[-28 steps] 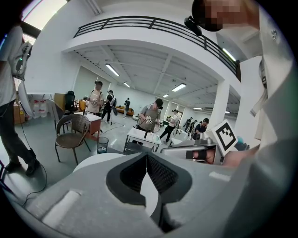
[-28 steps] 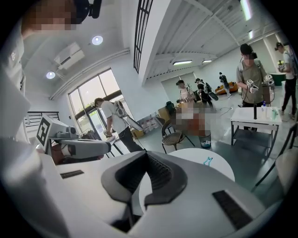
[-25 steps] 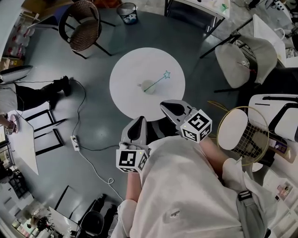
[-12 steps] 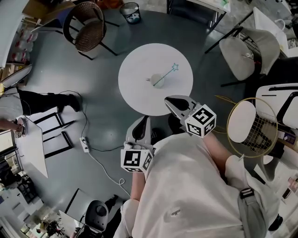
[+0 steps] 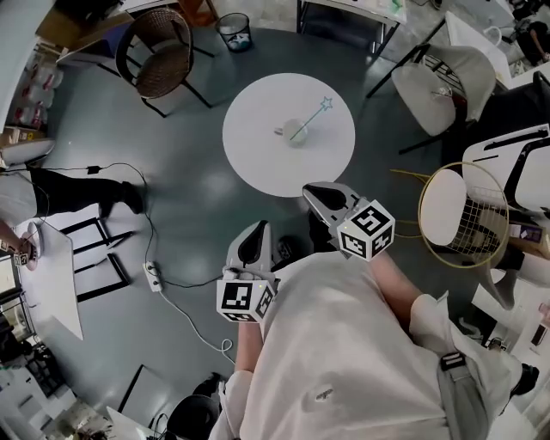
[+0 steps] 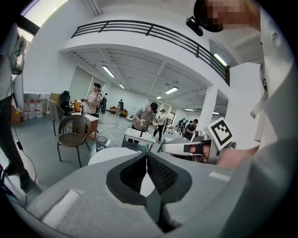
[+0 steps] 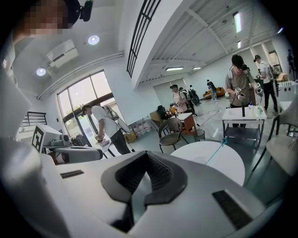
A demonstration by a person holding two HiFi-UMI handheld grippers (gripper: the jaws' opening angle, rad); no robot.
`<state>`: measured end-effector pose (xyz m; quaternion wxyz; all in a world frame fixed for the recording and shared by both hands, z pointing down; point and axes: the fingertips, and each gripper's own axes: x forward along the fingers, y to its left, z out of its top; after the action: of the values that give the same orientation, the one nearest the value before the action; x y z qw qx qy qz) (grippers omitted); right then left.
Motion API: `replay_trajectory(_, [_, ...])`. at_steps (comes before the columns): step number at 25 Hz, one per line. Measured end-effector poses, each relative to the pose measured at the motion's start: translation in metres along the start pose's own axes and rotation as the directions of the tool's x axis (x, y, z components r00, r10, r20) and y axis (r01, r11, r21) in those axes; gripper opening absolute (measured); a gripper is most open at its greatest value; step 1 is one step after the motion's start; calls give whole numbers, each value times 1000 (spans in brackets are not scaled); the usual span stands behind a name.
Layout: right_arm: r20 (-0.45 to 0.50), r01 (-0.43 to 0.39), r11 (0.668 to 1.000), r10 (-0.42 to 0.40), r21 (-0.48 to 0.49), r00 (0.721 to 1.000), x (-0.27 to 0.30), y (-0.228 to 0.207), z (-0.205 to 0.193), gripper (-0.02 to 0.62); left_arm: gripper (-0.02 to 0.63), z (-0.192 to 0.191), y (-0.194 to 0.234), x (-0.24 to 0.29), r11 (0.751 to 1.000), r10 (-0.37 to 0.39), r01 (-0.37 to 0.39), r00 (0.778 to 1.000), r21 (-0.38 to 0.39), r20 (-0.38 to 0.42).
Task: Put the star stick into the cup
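Round white worktop (image 5: 258, 163) stood ahead of the person, w/ the cup (image 5: 295, 134) near its centre. Star stick (image 5: 311, 119) leaned out of the cup, lower end at the cup, star end up & toward the far right. Head view was too small to tell how deep it sat. Neither tool touched it. Left tool (image 5: 260, 226) was low, close to the person's body, off the worktop's near edge & over the floor (image 5: 198, 215). Its own view showed the two jaws pressed together at the tips, nothing btwn them. Right tool (image 5: 308, 191) was just beside the worktop's near edge, well apart from cup & stick. Its jaws were likewise together, tips meeting, empty. In the right tool's view the stick showed as a thin teal line slanting up from the worktop w/ the star at top. Around: a wicker chair (image 5: 159, 56) to the far left of the worktop, a small bin (image 5: 234, 26) beyond it, a pale chair (image 5: 447, 82) to the right, and a power strip (image 5: 153, 275) w/ cable on the floor at left. Other people stood further back in the room in both tool views.
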<state>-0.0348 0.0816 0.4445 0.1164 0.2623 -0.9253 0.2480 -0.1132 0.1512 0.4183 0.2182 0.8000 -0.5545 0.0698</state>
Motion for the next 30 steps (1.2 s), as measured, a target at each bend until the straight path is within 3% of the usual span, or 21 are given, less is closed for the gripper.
replay_trajectory(8, [-19,104,994,-104,22,994,-37,47,-43,9,11,-29,-7,-50,996,-91,91,996,0,-4])
replay_trajectory(12, [-10,159,985,-158,61,987,-55,59,-63,9,11,-55,-14,-63,989,-148,148,988,-9,-46])
replay_trajectory(17, [-1,176,980,-176,96,984,-71,71,-82,9,11,-71,-21,-74,983,-183,185,980,16,-80])
replay_trajectory(30, [82,158,987,-157,-5,984,-97,76,-38,8,11,-36,-28,-70,982,-176,176,984,63,-1])
